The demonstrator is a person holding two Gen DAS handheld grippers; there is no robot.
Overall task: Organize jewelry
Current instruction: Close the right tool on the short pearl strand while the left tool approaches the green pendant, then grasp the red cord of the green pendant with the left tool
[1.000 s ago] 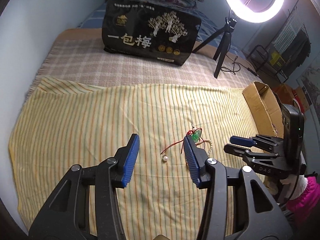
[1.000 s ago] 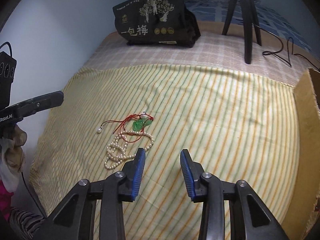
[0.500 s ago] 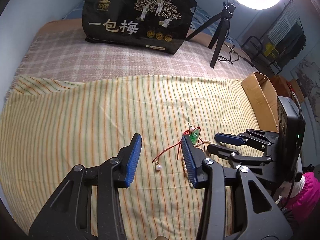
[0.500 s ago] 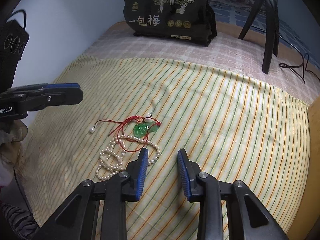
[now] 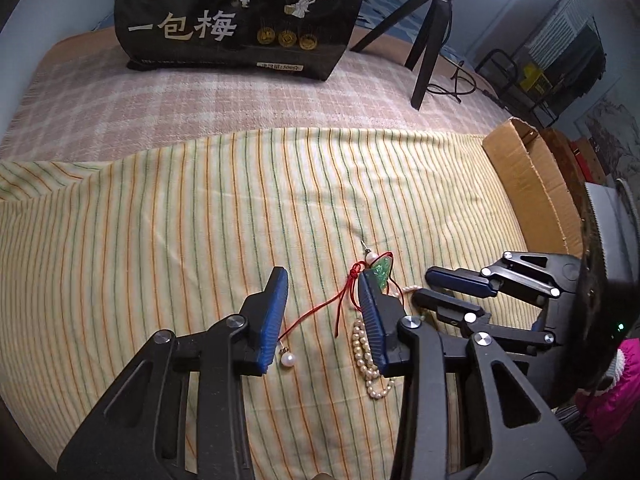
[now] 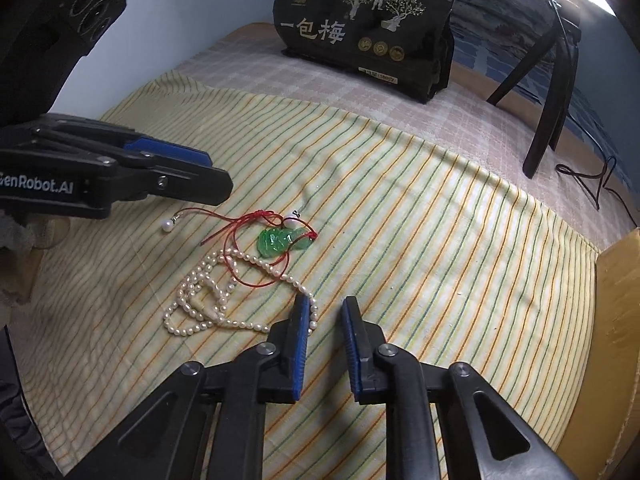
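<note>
Both grippers are closing in on the tangle of jewelry lying on the striped cloth [image 5: 160, 240], and that is the change that matters. The right gripper [image 6: 326, 344], lower and nearer than a second ago, is narrowing its jaws; a slim gap is showing between the pads with only cloth in it, and the end of the pearl strand [image 6: 224, 300] is lying just beside the left pad, so nothing is being gripped yet. The left gripper [image 5: 322, 316] is sinking toward the pile too, its jaws closing somewhat but standing clearly apart, with the red cord [image 5: 316, 312] running across the gap and the single pearl [image 5: 287, 360] at the cord's end resting just by the left pad. Just beyond, the green pendant [image 6: 280, 242] is sitting on the cord's loop, which is overlapping the strand. This looks like the start of separating the pieces, one gripper per item; pulling while cord and strand are crossing could drag both. Farther back, the cardboard box [image 5: 524, 176], the black bag [image 5: 240, 20] and the tripod [image 5: 428, 40] are sitting untouched.
</note>
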